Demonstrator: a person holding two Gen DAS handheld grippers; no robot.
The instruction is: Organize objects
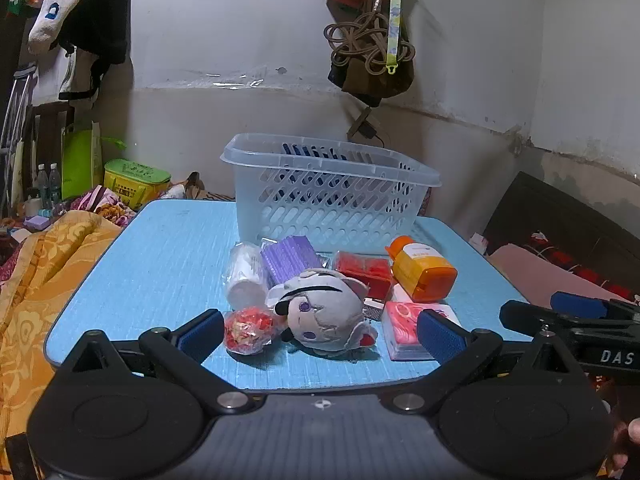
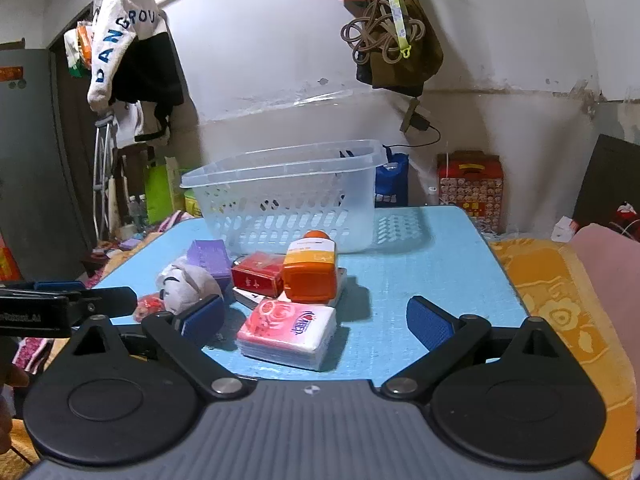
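A clear plastic basket (image 1: pixel 328 196) (image 2: pixel 288 204) stands at the back of the blue table (image 1: pixel 160 264) (image 2: pixel 420 272). In front of it lies a pile: a grey plush toy (image 1: pixel 324 312) (image 2: pixel 186 282), a red wrapped ball (image 1: pixel 248 330), a white roll in plastic (image 1: pixel 246 276), a purple pack (image 1: pixel 290 258) (image 2: pixel 210 256), a red box (image 1: pixel 366 272) (image 2: pixel 258 274), an orange bottle (image 1: pixel 422 270) (image 2: pixel 310 270) and a pink tissue pack (image 1: pixel 412 330) (image 2: pixel 288 330). My left gripper (image 1: pixel 320 336) is open just before the plush. My right gripper (image 2: pixel 316 320) is open before the tissue pack.
An orange patterned blanket (image 1: pixel 44 280) (image 2: pixel 560 292) lies on both sides of the table. Bags and cords (image 1: pixel 372 40) hang on the wall behind the basket. Clothes (image 2: pixel 128 48) hang at the left. A red gift box (image 2: pixel 470 188) stands behind the table.
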